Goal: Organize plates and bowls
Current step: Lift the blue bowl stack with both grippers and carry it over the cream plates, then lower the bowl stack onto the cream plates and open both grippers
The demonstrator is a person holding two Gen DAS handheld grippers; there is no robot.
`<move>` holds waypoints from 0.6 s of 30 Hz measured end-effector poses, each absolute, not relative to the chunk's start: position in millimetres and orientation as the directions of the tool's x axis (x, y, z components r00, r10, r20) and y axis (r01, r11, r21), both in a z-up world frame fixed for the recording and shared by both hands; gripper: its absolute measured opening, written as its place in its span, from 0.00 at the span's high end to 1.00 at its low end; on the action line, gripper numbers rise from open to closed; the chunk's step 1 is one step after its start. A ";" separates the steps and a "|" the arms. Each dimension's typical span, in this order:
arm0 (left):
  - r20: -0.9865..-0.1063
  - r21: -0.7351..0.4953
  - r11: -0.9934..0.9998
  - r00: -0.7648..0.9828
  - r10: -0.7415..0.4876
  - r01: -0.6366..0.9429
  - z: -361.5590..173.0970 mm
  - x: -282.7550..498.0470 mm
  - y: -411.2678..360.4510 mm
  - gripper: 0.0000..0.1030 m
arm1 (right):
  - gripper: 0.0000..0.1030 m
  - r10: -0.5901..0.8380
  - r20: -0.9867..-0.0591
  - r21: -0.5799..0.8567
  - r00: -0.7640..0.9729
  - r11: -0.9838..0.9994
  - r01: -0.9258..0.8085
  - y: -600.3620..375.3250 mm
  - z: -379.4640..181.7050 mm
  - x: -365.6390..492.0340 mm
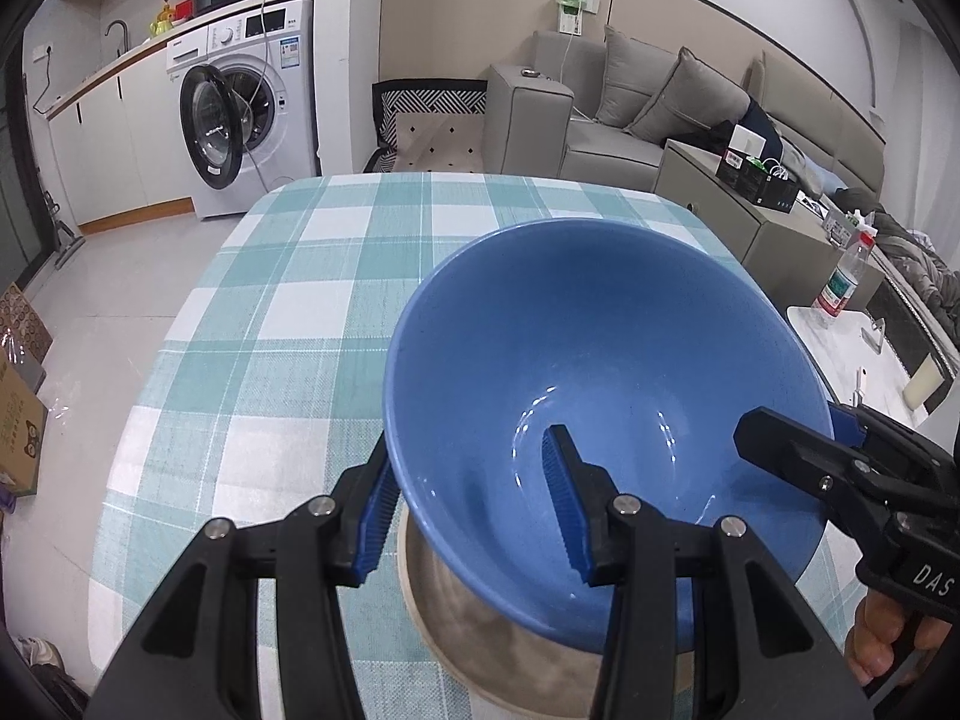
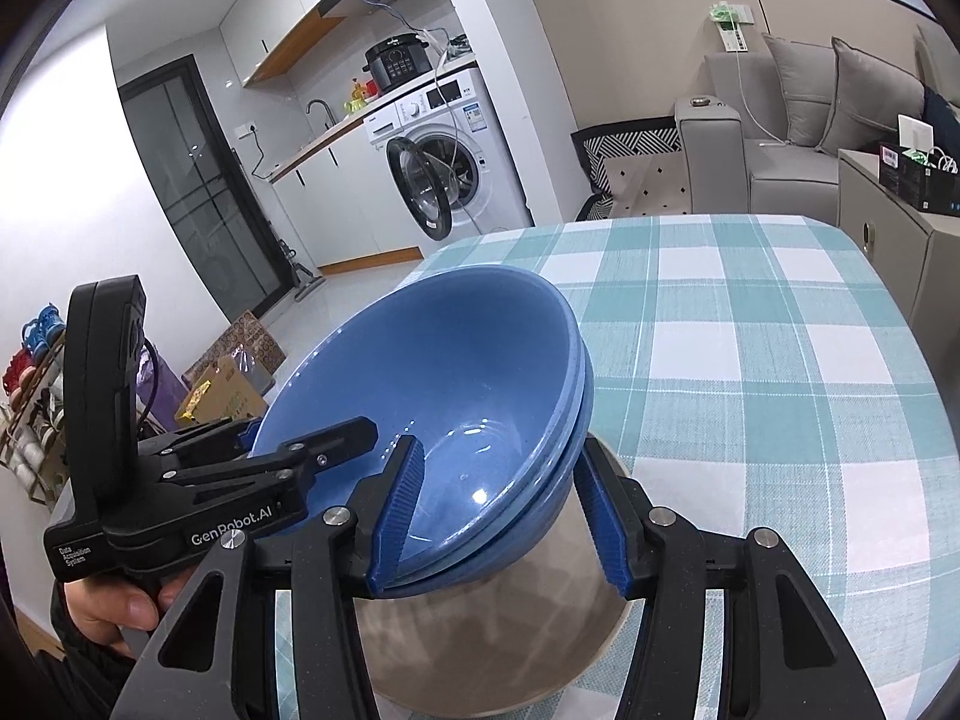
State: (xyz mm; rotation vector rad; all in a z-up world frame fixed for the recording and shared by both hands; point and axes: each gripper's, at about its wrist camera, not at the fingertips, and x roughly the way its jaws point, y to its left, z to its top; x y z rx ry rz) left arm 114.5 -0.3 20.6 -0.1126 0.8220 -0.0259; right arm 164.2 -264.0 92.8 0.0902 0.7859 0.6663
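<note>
Two nested blue bowls (image 2: 456, 384) sit tilted on a beige plate (image 2: 498, 612) on the checked tablecloth. In the left wrist view the blue bowl (image 1: 600, 372) fills the middle, with the plate (image 1: 480, 642) under it. My left gripper (image 1: 474, 504) straddles the bowl's near rim, one finger inside and one outside, jaws wide with a gap to the wall. My right gripper (image 2: 504, 510) straddles the opposite rim the same way, pads apart from the bowl wall. Each gripper shows in the other's view, the left one (image 2: 300, 456) and the right one (image 1: 798, 444).
The table with the teal and white checked cloth (image 1: 312, 300) stretches beyond the bowls. A washing machine (image 1: 246, 114) and a grey sofa (image 1: 630, 114) stand behind it. A side table with a water bottle (image 1: 846, 276) is at the right. Cardboard boxes (image 1: 18, 384) lie on the floor at the left.
</note>
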 end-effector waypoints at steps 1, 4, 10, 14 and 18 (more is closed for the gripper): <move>-0.733 -0.111 0.994 0.677 -0.069 -0.020 19.1 114.9 -0.7 0.56 | 0.48 0.585 -0.628 0.314 0.514 0.794 -0.521 -263.9 92.7 163.9; -0.736 -0.114 0.993 0.672 -0.076 -0.013 16.4 116.3 -2.4 0.55 | 0.48 0.579 -0.632 0.310 0.516 0.798 -0.516 -264.7 90.9 165.0; -0.732 -0.116 0.993 0.676 -0.083 -0.004 18.2 115.5 -4.2 0.54 | 0.48 0.577 -0.635 0.315 0.514 0.801 -0.509 -267.6 87.5 168.3; -0.731 -0.128 0.992 0.676 -0.093 -0.002 19.1 116.8 -2.9 0.54 | 0.48 0.580 -0.634 0.328 0.512 0.801 -0.501 -268.9 86.7 168.9; -0.732 -0.140 0.990 0.673 -0.105 0.002 18.6 118.2 -0.8 0.53 | 0.46 0.596 -0.627 0.348 0.502 0.791 -0.503 -270.1 86.0 169.6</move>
